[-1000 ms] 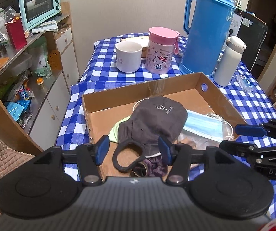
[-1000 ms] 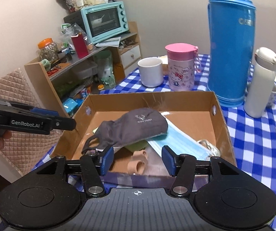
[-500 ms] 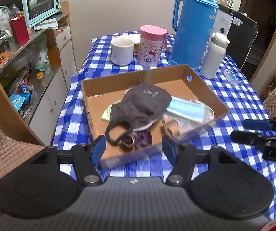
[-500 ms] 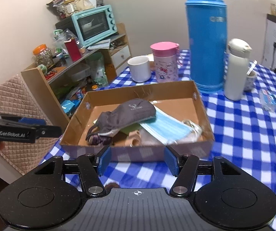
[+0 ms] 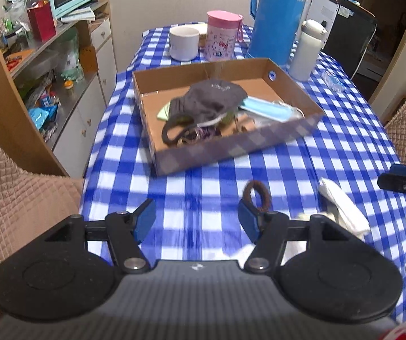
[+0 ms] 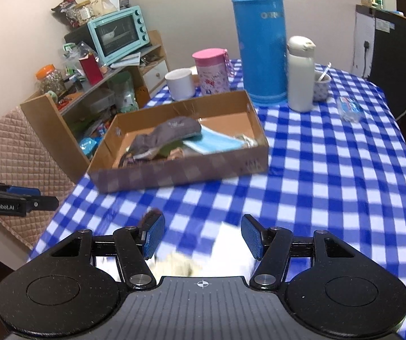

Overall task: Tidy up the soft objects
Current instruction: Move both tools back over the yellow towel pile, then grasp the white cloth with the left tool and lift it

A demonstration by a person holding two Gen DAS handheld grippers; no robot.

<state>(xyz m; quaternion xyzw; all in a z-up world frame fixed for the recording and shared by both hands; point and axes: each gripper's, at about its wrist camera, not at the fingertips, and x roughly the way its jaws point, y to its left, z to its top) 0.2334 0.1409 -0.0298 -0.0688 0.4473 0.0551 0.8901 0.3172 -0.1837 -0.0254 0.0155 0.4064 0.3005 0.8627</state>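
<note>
Cardboard box (image 5: 231, 153): mid-table, collecting grey mask (image 5: 214, 99), blue mask (image 5: 265, 109).
Brown hair tie (image 5: 257, 192), white cloth (image 5: 342, 206): near edge, outside box, likely awaiting sorting.
Left gripper (image 5: 196, 219), right gripper (image 6: 202, 236): jaws apart, empty, above loose items.

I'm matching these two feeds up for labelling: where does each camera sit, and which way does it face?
Left wrist: on the left gripper, looking down across the checked table at the box; jaws open, hair tie ahead, right gripper's tips at the right edge.
Right wrist: on the right gripper, facing the same box from further right; jaws open, left gripper at the left edge.
Shared: box, blue flask, mug.
</note>
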